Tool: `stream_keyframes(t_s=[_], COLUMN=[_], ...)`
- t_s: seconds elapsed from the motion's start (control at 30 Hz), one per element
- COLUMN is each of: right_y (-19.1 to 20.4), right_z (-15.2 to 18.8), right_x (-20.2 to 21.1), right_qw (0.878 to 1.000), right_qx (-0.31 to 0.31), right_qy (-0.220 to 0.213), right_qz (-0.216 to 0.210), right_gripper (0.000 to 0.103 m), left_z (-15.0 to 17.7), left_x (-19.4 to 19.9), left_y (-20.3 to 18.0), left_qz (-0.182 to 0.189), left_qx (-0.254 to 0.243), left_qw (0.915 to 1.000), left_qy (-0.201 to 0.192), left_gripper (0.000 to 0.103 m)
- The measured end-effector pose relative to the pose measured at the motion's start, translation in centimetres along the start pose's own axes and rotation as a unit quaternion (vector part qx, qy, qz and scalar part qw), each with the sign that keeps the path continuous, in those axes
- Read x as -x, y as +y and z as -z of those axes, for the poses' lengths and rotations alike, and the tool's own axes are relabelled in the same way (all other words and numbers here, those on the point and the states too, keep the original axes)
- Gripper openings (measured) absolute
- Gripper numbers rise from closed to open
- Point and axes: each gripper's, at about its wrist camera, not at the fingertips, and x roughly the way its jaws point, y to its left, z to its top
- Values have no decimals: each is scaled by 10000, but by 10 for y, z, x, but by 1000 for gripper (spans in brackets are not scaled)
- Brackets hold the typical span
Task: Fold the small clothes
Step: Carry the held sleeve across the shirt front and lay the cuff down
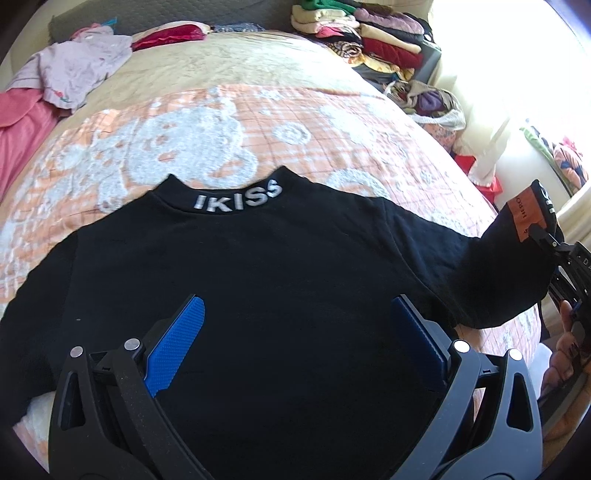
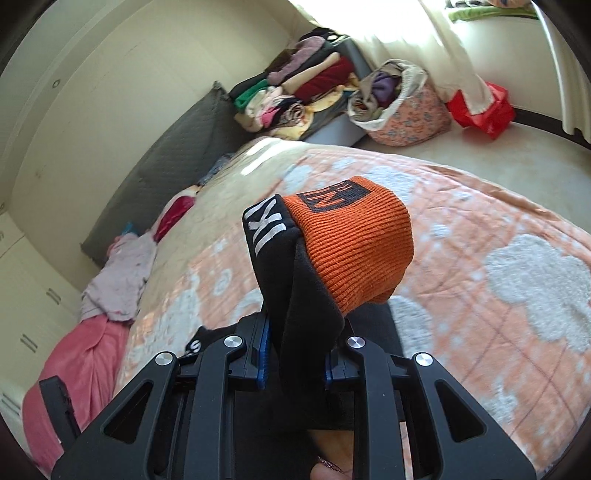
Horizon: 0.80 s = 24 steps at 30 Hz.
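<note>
A black sweater (image 1: 258,266) lies flat on the bed, its collar (image 1: 238,201) lettered "IKISS" pointing away from me. My left gripper (image 1: 297,306) hovers open over the sweater's body, its blue pads spread wide with nothing between them. The sweater's right sleeve is lifted off the bed by its end, where an orange ribbed cuff (image 2: 358,243) sticks up past the fingers. My right gripper (image 2: 297,354) is shut on the black sleeve fabric (image 2: 295,295) just below that cuff. From the left wrist view the right gripper (image 1: 543,236) shows at the far right, with the cuff (image 1: 521,218).
An orange-and-white bedspread (image 1: 258,125) covers the bed. Lilac and pink garments (image 1: 70,70) lie at its far left. A stack of folded clothes (image 1: 369,33), a cloth basket (image 2: 402,107) and a red bag (image 2: 480,107) stand beyond the bed. A hand (image 1: 565,350) holds the right gripper.
</note>
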Motion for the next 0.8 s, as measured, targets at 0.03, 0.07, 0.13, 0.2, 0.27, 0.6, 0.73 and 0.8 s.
stream_keyframes(t_s=[0.03,0.07,0.13,0.2,0.27,0.6,0.73,0.8], right_y=[7,18,34,54,70,143,163,174], right_z=[2,4,9,16,23,60,79,90], right_x=[-1,-2,-7,-12,-16,-46,-59,-67], right_qw=[10000,9998,9995,9986,9975,9901,9863,9840], right_qx=[42,107,220,392,530,1086,1272,1380], right_qy=[40,95,157,228,315,648,821,917], right_qz=[-55,-120,-188,-268,-353,-614,-650,-659], right_gripper=[19,19,19,19,19,20,20,20], left_z=[0,0,-1,-2,-2,3,6,8], left_x=[2,5,9,14,18,35,39,42], left_y=[4,9,18,30,42,95,116,127], left_qz=[-2,0,9,-2,13,230,312,318], left_qx=[26,78,169,281,396,907,1113,1215], left_qw=[10000,10000,9998,9995,9991,9954,9931,9918], left_qy=[-20,-39,-66,-120,-145,-207,-214,-226], left_gripper=[95,95,95,95,95,95,95,95])
